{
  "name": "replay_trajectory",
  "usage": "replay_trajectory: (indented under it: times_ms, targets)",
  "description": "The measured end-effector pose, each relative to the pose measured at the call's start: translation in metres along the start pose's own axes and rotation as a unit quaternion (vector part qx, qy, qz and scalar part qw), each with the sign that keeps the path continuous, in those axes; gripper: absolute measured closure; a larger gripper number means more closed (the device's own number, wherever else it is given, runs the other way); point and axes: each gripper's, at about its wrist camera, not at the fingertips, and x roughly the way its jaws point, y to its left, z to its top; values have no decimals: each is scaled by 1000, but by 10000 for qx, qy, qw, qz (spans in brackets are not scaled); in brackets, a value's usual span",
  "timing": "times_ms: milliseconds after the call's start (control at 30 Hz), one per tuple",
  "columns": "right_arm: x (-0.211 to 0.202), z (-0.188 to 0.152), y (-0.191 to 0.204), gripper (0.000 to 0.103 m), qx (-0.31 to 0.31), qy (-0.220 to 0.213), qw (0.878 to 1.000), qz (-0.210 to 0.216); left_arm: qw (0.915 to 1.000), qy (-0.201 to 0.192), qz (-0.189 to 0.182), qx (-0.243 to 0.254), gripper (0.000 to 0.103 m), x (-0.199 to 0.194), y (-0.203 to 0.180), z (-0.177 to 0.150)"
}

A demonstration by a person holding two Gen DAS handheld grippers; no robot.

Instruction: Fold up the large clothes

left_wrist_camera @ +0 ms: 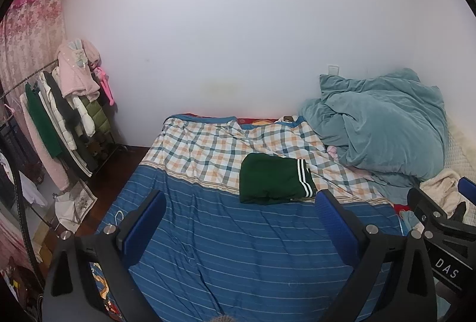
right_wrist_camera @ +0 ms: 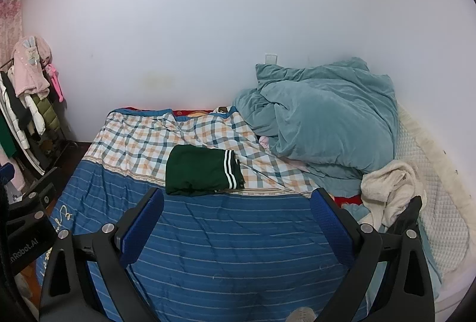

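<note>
While both tools (left_wrist_camera: 241,220) (right_wrist_camera: 236,217) gape wide and empty, the green garment (left_wrist_camera: 275,179) lies folded on the bedspread (left_wrist_camera: 238,247).

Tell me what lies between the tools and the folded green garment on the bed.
Nothing visible. Only bare blue striped bedspread separates the open right tool and open left tool from the green garment.

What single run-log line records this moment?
left gripper: open, empty | right gripper: open, empty | green garment: folded, on bed, untouched | teal duvet: heaped right
</note>
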Motion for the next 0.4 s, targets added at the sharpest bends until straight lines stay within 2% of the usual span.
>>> replay_trajectory:
  times_ms: [400]
  targets:
    - [1,-2,2,3,8,-10,10000,8,10000,-53,-32,-33,1,-3,5,-1]
